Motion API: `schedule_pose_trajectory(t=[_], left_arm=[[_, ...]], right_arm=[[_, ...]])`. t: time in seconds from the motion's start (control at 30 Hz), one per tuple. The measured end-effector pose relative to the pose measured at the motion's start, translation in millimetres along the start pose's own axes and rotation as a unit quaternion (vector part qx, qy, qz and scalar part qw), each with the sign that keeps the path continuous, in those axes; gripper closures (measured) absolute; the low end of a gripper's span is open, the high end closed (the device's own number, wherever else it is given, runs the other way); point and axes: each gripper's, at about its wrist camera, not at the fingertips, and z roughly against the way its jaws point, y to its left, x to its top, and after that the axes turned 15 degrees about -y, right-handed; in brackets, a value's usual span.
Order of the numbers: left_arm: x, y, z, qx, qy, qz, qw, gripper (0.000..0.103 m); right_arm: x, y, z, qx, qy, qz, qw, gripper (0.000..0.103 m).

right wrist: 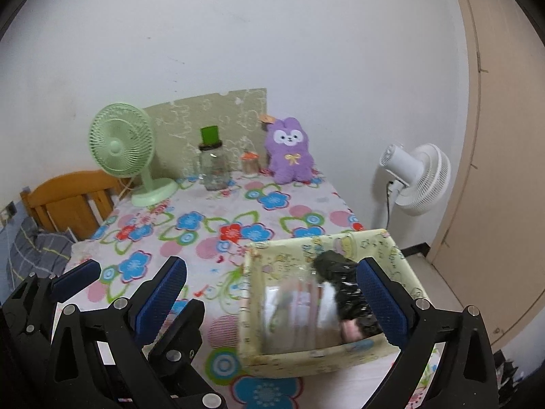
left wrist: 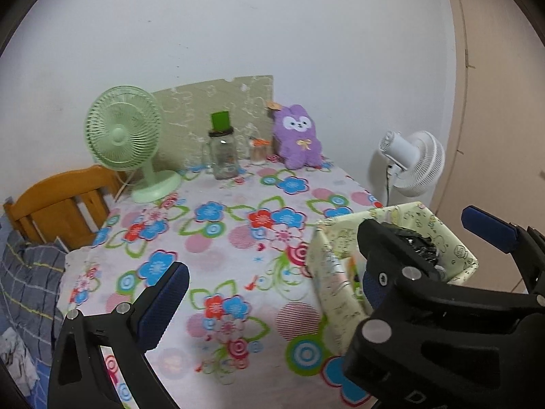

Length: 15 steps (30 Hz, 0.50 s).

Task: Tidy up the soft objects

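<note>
Soft bundles (right wrist: 306, 310), among them a black crinkled one (right wrist: 347, 289), lie packed in the patterned box (right wrist: 316, 358) just ahead of the right tongs (right wrist: 272, 293), whose jaws gape empty around it. Left tongs (left wrist: 269, 293), also spread and empty, hover over the flowered table (left wrist: 238, 204); the purple plush (left wrist: 298, 136) sits far beyond, against the wall, likely next.

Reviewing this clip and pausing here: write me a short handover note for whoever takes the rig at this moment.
Left gripper: open, empty, over the tablecloth left of the box.
Right gripper: open, nothing between the pads, just above the near side of the box.
Box sits at the table's near right corner. It holds a black bag and some blurred pale soft items I cannot identify.
Purple plush stands at the far edge, beside the jar and green fan, untouched.
Done: some soft things are in the box.
Left: probably fetch the plush and box it.
</note>
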Motion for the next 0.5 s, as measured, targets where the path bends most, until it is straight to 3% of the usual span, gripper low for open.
schedule_pose_trajectory(t=[0.5], left_arm=[[-1.0,48.2,40.7,0.061,-0.034,0.023,0.9973,0.000]], right_arm=[[5.8,39.4,33.4,0.043,-0.035,0.007,0.998,0.002]])
